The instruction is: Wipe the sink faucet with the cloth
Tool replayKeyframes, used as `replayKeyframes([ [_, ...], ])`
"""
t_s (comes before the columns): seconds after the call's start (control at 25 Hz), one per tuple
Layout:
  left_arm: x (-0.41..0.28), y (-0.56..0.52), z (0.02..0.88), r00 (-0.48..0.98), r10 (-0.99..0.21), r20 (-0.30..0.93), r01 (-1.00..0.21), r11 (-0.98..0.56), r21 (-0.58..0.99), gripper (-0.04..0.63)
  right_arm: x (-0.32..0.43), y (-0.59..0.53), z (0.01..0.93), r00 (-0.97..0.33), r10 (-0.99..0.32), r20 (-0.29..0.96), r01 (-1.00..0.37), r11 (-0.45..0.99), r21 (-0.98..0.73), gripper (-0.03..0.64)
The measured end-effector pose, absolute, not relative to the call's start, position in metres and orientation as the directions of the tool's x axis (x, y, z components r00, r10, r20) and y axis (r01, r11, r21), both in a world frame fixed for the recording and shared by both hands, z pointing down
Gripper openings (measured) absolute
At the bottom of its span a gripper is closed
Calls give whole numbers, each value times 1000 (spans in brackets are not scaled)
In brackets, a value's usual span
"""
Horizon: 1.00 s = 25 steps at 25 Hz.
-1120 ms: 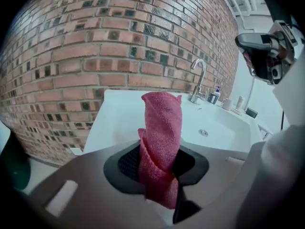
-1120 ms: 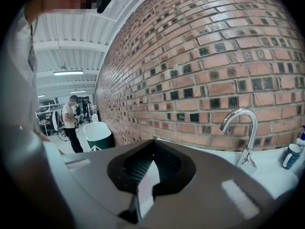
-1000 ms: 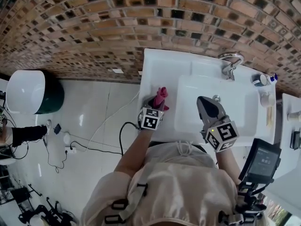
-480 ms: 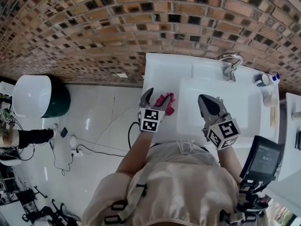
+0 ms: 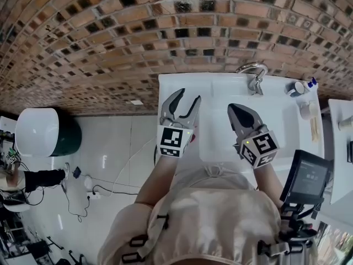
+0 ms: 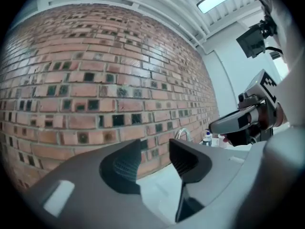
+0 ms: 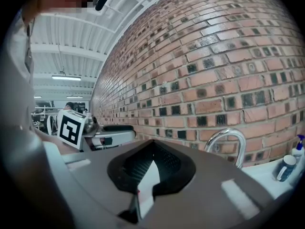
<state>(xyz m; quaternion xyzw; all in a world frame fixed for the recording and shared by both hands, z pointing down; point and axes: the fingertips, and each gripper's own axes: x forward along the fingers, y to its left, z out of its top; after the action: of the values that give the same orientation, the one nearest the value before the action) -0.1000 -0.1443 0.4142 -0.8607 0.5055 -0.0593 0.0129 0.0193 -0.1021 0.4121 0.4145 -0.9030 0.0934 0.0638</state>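
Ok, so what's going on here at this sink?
A person stands at a white sink against a brick wall, a gripper in each hand. The left gripper points level over the counter's left side. Its jaws are apart with nothing between them and have just been closing a little. The right gripper is shut and empty over the basin. Neither touches the faucet, and no cloth is in view.

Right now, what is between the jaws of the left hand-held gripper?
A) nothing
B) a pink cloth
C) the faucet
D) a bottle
A: the left hand-held gripper has jaws that have just been closing partly yet stand apart, and the brick wall shows through the bare gap.
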Motion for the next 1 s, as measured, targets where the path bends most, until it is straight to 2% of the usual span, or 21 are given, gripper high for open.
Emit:
replayKeyframes([
  [0.12, -85, -145, 396, 507, -861, 38, -854, -507, -116, 52, 28, -110, 405, -634, -753, 176, -773, 626, -108, -11],
  [0.24, -73, -144, 391, 537, -843, 29, -835, -535, -129, 3, 34, -115, 402, -623, -765, 166, -782, 615, -103, -11],
  [1.0, -73, -140, 407, 538, -839, 81, -833, -544, -99, 3, 30, -112, 396, -642, -752, 149, -764, 643, -52, -12],
])
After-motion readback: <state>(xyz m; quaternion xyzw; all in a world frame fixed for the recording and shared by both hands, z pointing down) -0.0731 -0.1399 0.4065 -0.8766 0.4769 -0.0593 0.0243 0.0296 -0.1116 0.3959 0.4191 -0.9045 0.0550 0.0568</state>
